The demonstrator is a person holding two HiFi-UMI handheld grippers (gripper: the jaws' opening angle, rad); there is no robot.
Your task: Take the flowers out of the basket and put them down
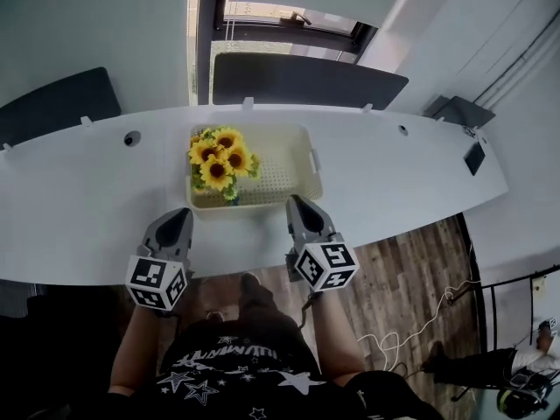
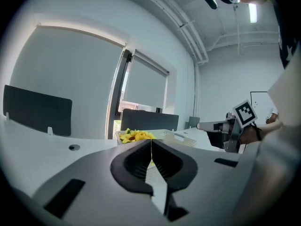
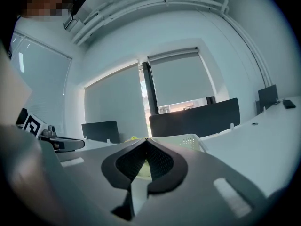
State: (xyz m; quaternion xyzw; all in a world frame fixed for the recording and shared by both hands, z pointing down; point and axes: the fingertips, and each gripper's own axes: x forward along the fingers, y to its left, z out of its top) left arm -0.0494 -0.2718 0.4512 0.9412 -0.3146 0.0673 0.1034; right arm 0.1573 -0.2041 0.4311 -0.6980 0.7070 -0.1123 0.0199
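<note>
A bunch of yellow sunflowers (image 1: 220, 160) lies in the left half of a cream perforated basket (image 1: 289, 160) on the white table (image 1: 79, 208). My left gripper (image 1: 179, 220) hovers just short of the basket's near left corner, jaws shut and empty. At the near right corner my right gripper (image 1: 300, 204) is also shut on nothing. In the left gripper view the sunflowers (image 2: 136, 135) and basket (image 2: 178, 136) show just beyond the closed tips (image 2: 151, 140). The right gripper view shows the basket (image 3: 190, 140) past its closed tips (image 3: 146, 140).
Dark desk dividers (image 1: 306, 79) stand behind the table's far edge, with a window beyond. Small cable holes (image 1: 132, 137) dot the tabletop. Wood floor (image 1: 411, 278) lies to the right of the table's near edge, with cables on it.
</note>
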